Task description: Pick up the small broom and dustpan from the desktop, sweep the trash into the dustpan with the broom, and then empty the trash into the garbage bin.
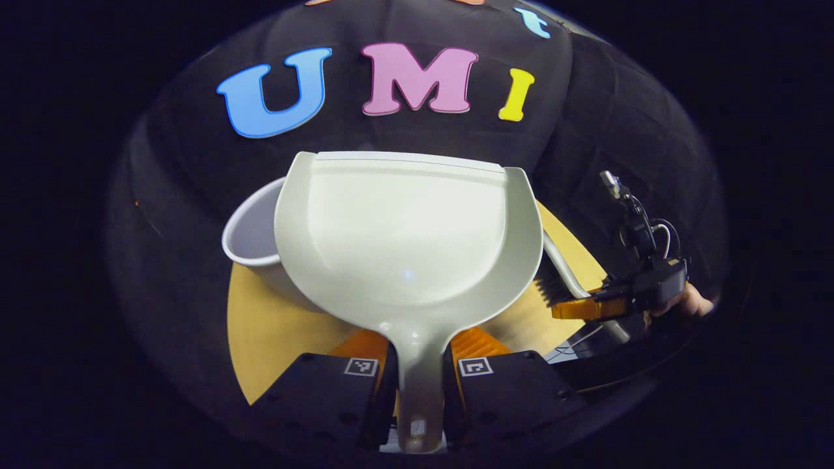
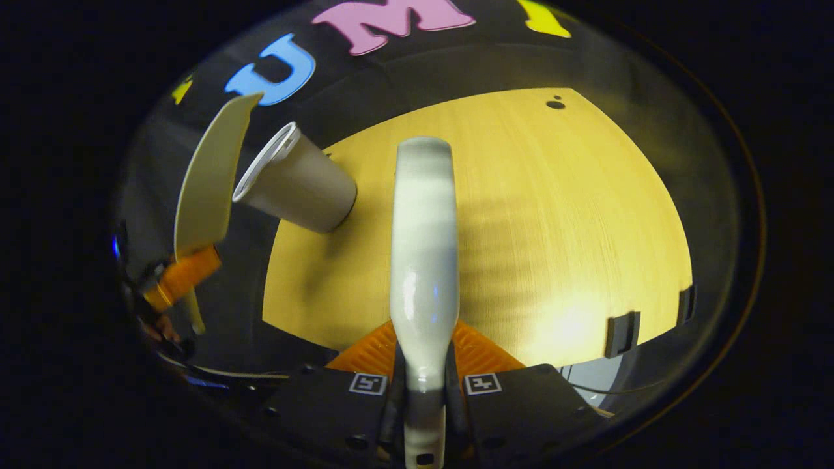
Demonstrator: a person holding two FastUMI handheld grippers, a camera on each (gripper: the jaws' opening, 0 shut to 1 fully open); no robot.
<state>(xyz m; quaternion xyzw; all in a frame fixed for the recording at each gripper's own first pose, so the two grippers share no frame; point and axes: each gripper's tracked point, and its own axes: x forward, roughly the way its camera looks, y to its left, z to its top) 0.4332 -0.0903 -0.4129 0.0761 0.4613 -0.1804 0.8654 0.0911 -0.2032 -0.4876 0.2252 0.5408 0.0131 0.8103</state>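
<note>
In the left gripper view, my left gripper is shut on the handle of the pale dustpan. The pan's inside looks bare and it covers most of the grey garbage bin behind it. In the right gripper view the dustpan is seen edge-on, steeply tilted beside the bin's open rim, with the left gripper below it. My right gripper is shut on the handle of the small broom, which hangs over the wooden table. The broom's dark bristles show off to the right.
The bin stands at the table's far left corner in the right gripper view. A small dark speck lies near the far edge. Two black clips sit on the near right edge. A hand holds the right gripper.
</note>
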